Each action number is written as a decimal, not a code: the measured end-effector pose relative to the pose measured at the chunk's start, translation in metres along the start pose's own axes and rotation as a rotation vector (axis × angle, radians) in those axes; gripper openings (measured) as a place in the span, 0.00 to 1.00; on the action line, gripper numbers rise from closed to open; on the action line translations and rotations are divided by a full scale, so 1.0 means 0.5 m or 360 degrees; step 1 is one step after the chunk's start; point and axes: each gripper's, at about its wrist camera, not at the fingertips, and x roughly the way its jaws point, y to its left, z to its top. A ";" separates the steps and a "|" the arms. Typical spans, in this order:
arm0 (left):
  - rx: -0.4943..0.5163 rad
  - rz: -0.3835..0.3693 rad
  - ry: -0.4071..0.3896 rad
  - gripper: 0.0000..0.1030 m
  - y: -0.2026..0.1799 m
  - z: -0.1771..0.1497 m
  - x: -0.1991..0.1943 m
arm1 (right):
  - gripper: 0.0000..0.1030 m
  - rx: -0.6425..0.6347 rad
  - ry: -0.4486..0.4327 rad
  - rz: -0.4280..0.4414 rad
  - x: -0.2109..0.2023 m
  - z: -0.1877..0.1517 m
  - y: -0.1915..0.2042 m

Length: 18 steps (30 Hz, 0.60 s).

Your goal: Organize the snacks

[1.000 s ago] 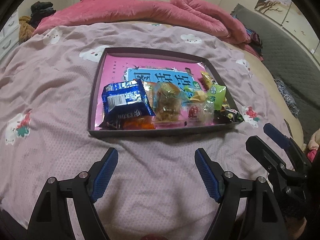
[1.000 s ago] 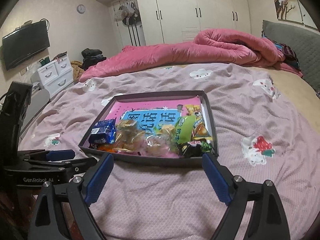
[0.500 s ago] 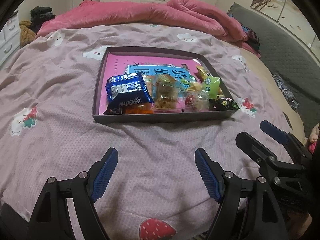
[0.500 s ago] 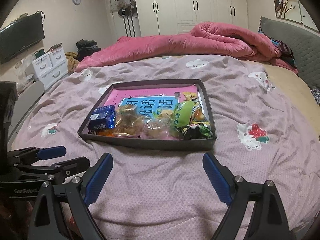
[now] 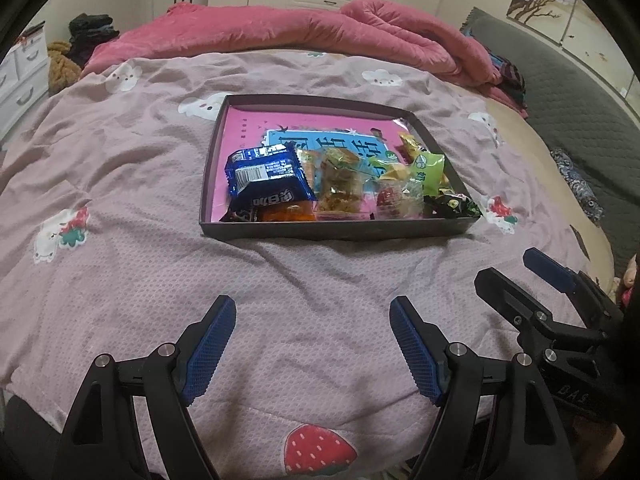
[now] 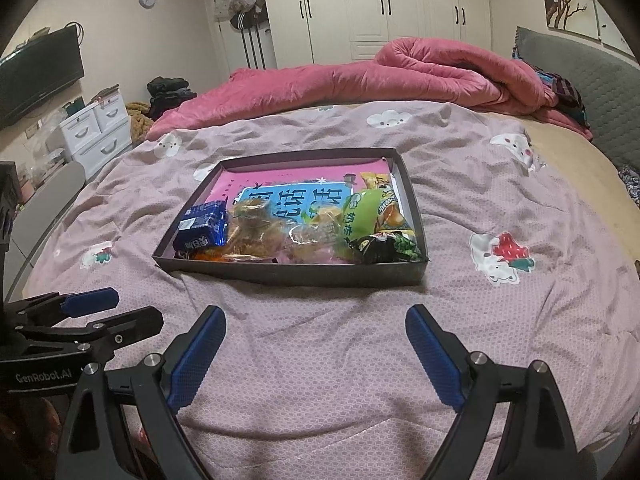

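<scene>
Snacks point(image 5: 336, 184) sat bunched in the near half of the dark box point(image 5: 340, 232), and I judged the tidy-up close to finished, perhaps done. The sensible move, as I read it: keep both tools low over the quilt point(image 5: 140, 272), and if one packet needed shifting, come in over the box's near wall rather than nudge it (that cardboard would slide on soft bedding). My left gripper point(image 5: 312, 344) stood wide, jaws empty, nothing between the pads. My right gripper point(image 6: 316, 356) likewise stood wide and bare. The box lay ahead of both sets of jaws, clear of the fingertips, with open quilt between. The blue packet point(image 5: 266, 178) sat ahead and slightly left of my left jaws; the green packet point(image 6: 362, 216) and dark packet point(image 6: 384, 246) lay nearly straight ahead of my right jaws, at the box's right corner. A pink book point(image 5: 256, 124) lined the box floor beneath them.
</scene>
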 end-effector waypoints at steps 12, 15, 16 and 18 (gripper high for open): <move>0.0005 0.0020 0.0005 0.78 -0.002 0.001 0.004 | 0.89 0.0007 0.0011 0.0002 0.003 -0.001 0.000; 0.0010 0.0021 0.0010 0.78 -0.001 0.001 0.005 | 0.89 0.0013 0.0004 -0.0004 0.002 -0.001 0.000; 0.0011 0.0022 0.0010 0.78 -0.001 0.000 0.005 | 0.89 0.0014 0.0006 -0.0003 0.003 -0.001 -0.001; 0.0010 0.0025 0.0004 0.78 -0.001 0.001 0.005 | 0.89 0.0011 0.0002 -0.0005 0.003 -0.001 -0.002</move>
